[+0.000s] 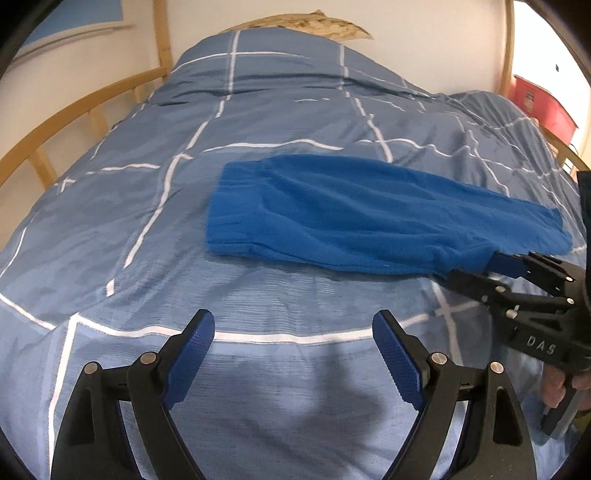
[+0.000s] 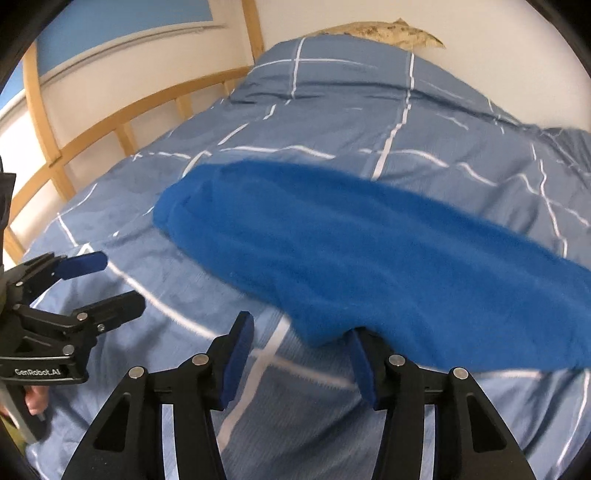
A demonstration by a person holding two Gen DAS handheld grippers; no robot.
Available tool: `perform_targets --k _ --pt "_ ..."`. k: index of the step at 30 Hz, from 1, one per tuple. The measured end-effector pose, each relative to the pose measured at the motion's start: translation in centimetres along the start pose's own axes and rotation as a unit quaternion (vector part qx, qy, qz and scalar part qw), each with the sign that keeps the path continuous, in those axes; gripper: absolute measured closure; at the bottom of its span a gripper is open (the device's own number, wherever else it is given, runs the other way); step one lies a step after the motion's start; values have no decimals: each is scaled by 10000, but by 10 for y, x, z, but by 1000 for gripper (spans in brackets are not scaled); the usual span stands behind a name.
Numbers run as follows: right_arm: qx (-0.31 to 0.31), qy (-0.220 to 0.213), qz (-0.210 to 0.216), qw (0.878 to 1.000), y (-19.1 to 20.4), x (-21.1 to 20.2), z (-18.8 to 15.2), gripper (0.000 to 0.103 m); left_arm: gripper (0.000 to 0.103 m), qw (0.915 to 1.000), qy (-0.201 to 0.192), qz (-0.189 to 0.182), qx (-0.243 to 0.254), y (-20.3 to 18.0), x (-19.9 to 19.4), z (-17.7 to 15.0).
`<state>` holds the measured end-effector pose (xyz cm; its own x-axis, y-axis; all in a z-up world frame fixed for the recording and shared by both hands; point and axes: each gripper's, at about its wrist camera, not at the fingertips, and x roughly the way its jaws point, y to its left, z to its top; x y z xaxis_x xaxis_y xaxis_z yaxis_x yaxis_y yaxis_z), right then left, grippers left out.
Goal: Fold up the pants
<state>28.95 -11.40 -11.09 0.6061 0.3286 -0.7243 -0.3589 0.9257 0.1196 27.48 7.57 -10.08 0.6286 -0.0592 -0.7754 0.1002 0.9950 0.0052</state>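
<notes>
Blue fleece pants [image 1: 369, 210] lay folded lengthwise mid-bed on blue checked duvet [image 1: 258, 110], waistband toward wooden side rail [image 1: 55, 140]. Right gripper [image 2: 299, 350] at near leg hem, jaws apart; one finger under fabric, no clamp visible. Left gripper [image 1: 293, 350] spread wide, empty, above duvet's near edge. Patterned pillow [image 1: 314, 24] at head end.

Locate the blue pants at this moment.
The blue pants lie flat across the checked blue duvet, right of centre in the left wrist view, with their near edge at the right hand-held gripper.
</notes>
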Motion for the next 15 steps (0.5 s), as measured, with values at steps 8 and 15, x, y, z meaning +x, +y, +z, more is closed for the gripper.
perform_targets --k 8,15 --pt "63 81 118 9999 -9 17 -6 52 16 9999 -28 100 -85 8 1 1" --pt "-179 247 2 9995 -2 26 -11 78 16 9999 -24 102 -56 7 2 1"
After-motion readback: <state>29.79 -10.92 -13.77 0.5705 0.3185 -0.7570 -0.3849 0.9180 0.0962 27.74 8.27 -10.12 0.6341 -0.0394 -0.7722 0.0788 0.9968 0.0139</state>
